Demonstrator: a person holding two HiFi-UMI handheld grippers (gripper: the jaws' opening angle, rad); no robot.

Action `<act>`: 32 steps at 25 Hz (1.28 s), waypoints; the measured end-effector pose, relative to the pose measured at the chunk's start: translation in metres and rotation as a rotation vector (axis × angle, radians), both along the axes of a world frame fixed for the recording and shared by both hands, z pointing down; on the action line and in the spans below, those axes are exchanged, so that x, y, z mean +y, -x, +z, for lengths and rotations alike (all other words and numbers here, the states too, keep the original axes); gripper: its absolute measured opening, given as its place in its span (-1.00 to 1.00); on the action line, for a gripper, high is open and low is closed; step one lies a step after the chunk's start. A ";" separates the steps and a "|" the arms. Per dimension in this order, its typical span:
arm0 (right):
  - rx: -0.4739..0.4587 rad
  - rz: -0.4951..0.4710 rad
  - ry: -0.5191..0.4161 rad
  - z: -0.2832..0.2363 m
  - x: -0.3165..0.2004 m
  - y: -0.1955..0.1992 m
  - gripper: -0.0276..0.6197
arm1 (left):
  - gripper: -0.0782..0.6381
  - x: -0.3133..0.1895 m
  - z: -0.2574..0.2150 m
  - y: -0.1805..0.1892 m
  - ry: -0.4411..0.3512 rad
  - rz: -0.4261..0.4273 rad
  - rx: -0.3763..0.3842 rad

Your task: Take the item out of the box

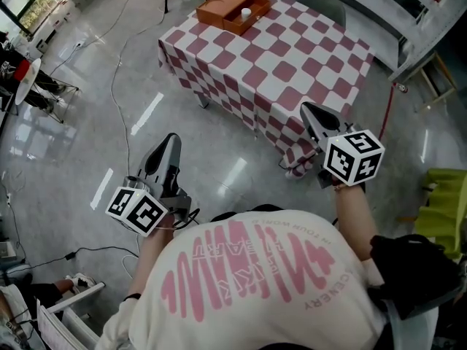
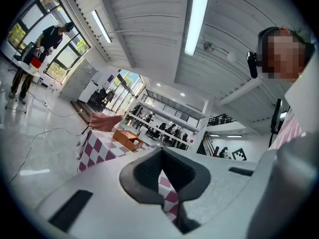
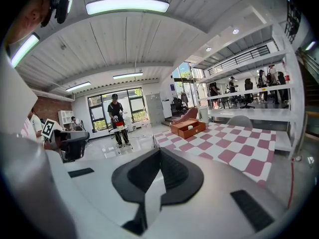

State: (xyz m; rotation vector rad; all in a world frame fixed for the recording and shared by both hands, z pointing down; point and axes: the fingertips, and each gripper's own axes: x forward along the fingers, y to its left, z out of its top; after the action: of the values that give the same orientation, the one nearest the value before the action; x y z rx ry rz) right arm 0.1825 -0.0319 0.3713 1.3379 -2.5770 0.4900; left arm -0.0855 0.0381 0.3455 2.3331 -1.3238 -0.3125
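Observation:
An orange-brown open box point(image 1: 230, 9) stands at the far end of a table point(image 1: 292, 57) covered with a red-and-white checked cloth. A small white item point(image 1: 246, 13) sits in one of its compartments. Both grippers hang over the floor, short of the table's near edge and far from the box. My left gripper point(image 1: 170, 138) points at the floor left of the table, jaws together, nothing held. My right gripper point(image 1: 310, 109) is by the table's near corner, also shut and empty. The box point(image 2: 128, 139) shows far off in the left gripper view, and the box point(image 3: 188, 128) in the right gripper view.
Cables point(image 1: 120, 71) run over the grey floor left of the table. A yellow-green chair point(image 1: 445, 203) stands at the right, a grey chair point(image 1: 325, 6) behind the table. A round white table point(image 1: 25, 79) is at far left. A person point(image 3: 116, 116) stands by the windows.

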 end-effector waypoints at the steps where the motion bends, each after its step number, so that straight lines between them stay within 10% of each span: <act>1: 0.001 0.001 0.002 0.001 0.000 -0.001 -0.90 | -0.76 -0.001 -0.001 -0.003 -0.006 0.010 -0.007; 32: -0.051 0.104 0.074 0.025 0.018 -0.041 -0.90 | -0.76 -0.018 0.016 -0.048 0.041 0.135 -0.017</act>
State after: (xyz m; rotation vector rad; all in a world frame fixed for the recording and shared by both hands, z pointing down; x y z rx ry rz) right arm 0.2231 -0.0141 0.3964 1.4575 -2.5116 0.6388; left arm -0.0370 0.0202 0.3619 2.3814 -1.1619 -0.2217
